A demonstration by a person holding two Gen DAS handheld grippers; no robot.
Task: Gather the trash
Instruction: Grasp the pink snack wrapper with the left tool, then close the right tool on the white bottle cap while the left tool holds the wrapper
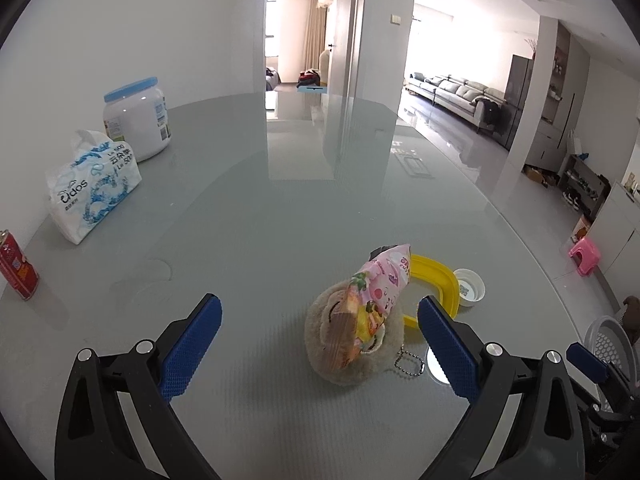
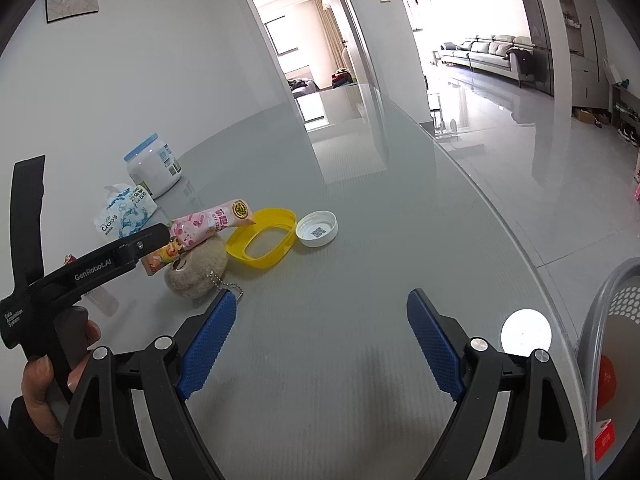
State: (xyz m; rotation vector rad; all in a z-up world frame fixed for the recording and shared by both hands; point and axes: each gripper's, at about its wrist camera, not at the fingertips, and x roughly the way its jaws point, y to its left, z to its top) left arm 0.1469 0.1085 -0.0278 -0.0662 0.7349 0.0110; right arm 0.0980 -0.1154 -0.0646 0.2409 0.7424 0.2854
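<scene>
A pink snack wrapper (image 1: 378, 292) leans on a beige plush keychain toy (image 1: 344, 348) on the grey glass table (image 1: 280, 200). Behind them lie a yellow plastic ring lid (image 1: 438, 280) and a white bottle cap (image 1: 470, 286). My left gripper (image 1: 320, 344) is open, with the toy and wrapper between its blue pads, a little ahead. In the right wrist view the wrapper (image 2: 200, 228), toy (image 2: 196, 268), yellow lid (image 2: 262, 242) and cap (image 2: 317, 228) lie at the left; my right gripper (image 2: 320, 344) is open and empty over bare table.
A tissue pack (image 1: 94, 188), a white jar with a blue lid (image 1: 138, 120) and a red can (image 1: 16, 264) stand at the left by the wall. A grey mesh bin (image 2: 608, 360) holding red items sits off the table's right edge. The left handset (image 2: 80, 268) is at the left.
</scene>
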